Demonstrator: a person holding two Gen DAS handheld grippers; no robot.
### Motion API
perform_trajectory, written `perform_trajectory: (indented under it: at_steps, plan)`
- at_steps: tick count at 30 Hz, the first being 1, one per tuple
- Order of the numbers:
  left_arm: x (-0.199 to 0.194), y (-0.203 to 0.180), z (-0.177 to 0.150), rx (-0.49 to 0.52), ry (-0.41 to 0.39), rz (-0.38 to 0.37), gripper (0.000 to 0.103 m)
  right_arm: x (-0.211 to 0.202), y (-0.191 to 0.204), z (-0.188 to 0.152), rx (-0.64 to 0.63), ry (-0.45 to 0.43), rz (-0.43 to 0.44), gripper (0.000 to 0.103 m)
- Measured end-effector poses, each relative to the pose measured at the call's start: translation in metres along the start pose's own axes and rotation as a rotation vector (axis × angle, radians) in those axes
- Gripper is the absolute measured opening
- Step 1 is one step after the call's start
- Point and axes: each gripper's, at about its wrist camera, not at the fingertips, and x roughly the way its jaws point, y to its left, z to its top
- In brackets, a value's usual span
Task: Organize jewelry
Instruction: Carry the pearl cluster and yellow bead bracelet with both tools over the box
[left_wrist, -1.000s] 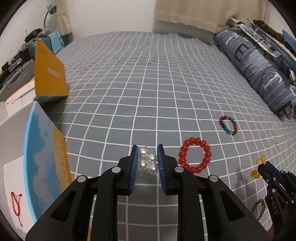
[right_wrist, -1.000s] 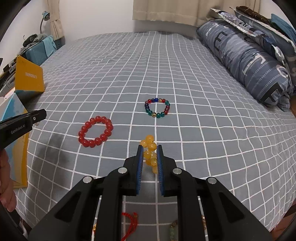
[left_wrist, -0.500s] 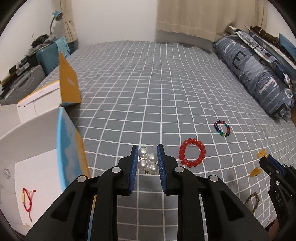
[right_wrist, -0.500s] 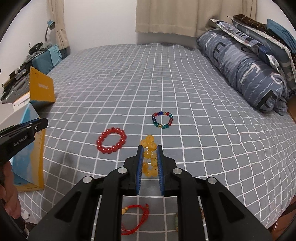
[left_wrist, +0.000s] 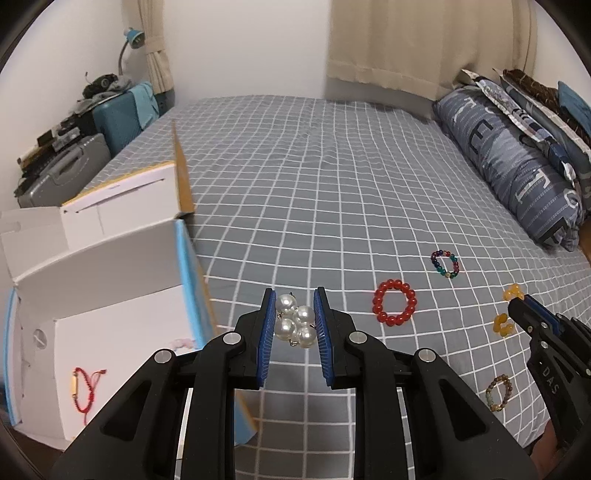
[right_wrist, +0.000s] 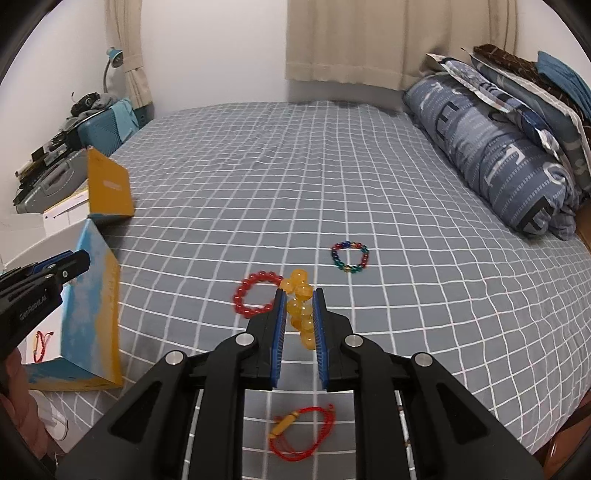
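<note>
My left gripper (left_wrist: 294, 306) is shut on a bunched white pearl bracelet (left_wrist: 295, 320), held above the grey checked bed beside an open white box (left_wrist: 122, 325). A red cord bracelet (left_wrist: 85, 387) lies inside that box. My right gripper (right_wrist: 299, 306) is shut on a yellow bead bracelet (right_wrist: 300, 312) that hangs between its pads. On the bedspread lie a red bead bracelet (left_wrist: 394, 307), a multicoloured bead bracelet (left_wrist: 446, 263) and a small brown bead bracelet (left_wrist: 499, 393). Below the right gripper a second red cord bracelet (right_wrist: 301, 432) lies on the bed.
The box has a blue-and-yellow flap (right_wrist: 92, 295) standing up and an orange lid (right_wrist: 109, 192) behind it. Rolled blue bedding (right_wrist: 491, 155) lines the right side. Cases and a lamp (left_wrist: 74, 162) sit off the bed at left. A hand (right_wrist: 18, 398) holds the left gripper.
Both grippers have risen with their bracelets still held. The bed looks farther away in both views. More of the white box's inside shows in the left wrist view.
</note>
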Motion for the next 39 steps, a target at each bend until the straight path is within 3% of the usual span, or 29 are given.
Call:
perform_trajectory:
  at_steps: [10,24,34,39]
  plan:
    - [-0.023,0.052,-0.009,-0.054,-0.007,0.060,0.021,-0.012,0.062,0.014,-0.048,-0.016,0.077,0.014]
    - [-0.052,0.156,-0.037,-0.168,-0.005,0.186,0.021,-0.022,0.165,0.016,-0.156,-0.033,0.213,0.014]
    - [-0.058,0.214,-0.057,-0.235,0.006,0.260,0.021,-0.029,0.239,0.010,-0.223,-0.040,0.318,0.014]
    - [-0.049,0.243,-0.071,-0.267,0.039,0.289,0.021,-0.015,0.272,-0.003,-0.252,0.002,0.352,0.014]
